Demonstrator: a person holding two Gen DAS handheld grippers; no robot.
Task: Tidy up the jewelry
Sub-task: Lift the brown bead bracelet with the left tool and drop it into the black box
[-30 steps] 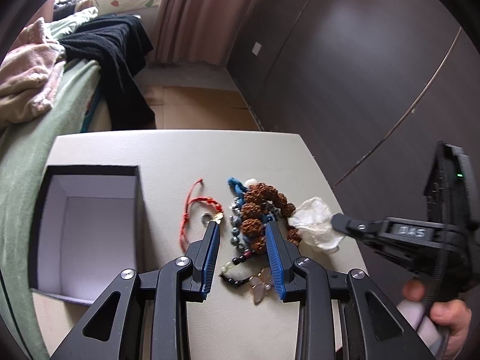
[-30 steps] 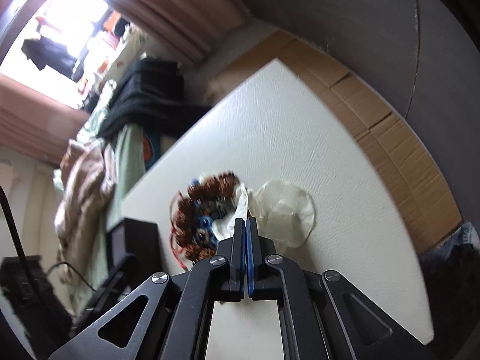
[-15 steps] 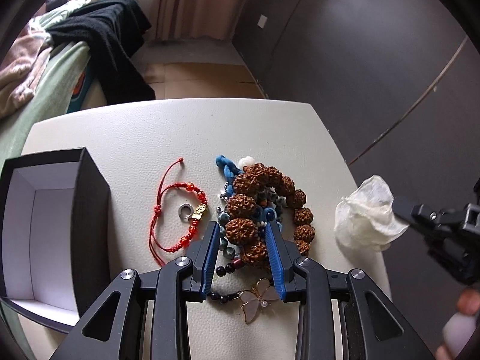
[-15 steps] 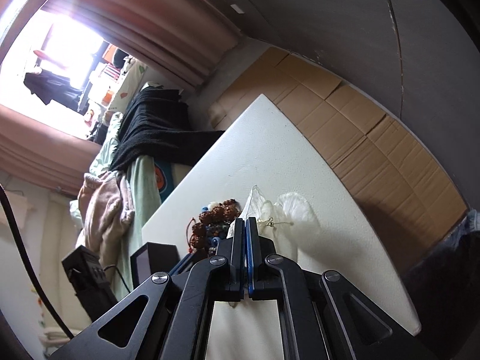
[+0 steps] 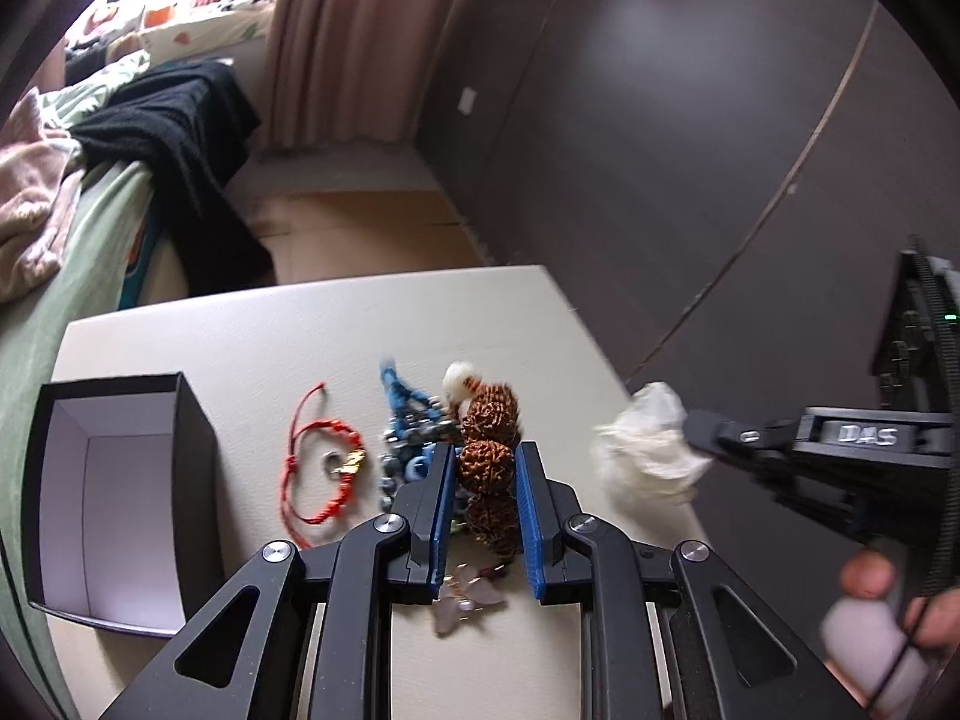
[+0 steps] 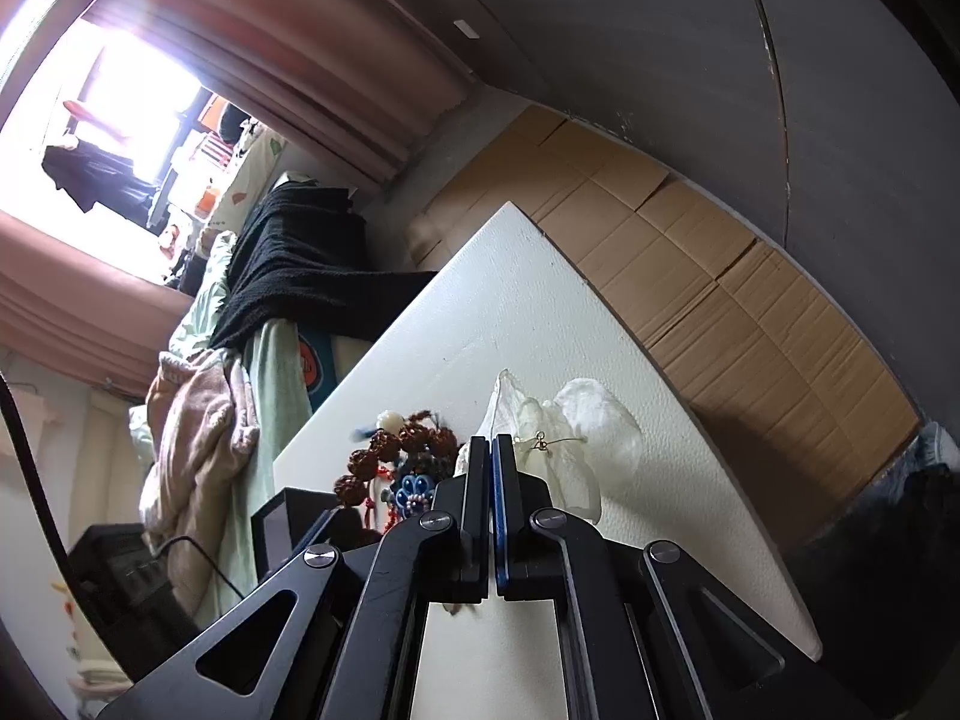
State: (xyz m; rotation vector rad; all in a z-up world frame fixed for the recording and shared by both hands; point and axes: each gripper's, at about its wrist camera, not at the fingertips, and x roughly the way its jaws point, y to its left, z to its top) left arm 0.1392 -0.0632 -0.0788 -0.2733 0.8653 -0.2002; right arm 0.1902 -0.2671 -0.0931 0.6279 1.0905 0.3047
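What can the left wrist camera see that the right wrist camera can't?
Only the left wrist view shows the red cord bracelet in full, the white inside of the open black box and the butterfly pendant.

Only the right wrist view shows a thin wire earring on the clear bag and a blue flower charm.

Both show the brown bead bracelet pinched in the left gripper, the bag in the right gripper, and the white table.

My left claw point(image 5: 483, 501) pinches the brown seed-bead bracelet point(image 5: 489, 456), lifted over the blue beads point(image 5: 414, 438) mid-table, the red cord bracelet point(image 5: 321, 468) flat beside the open black box point(image 5: 114, 498) at the left edge.
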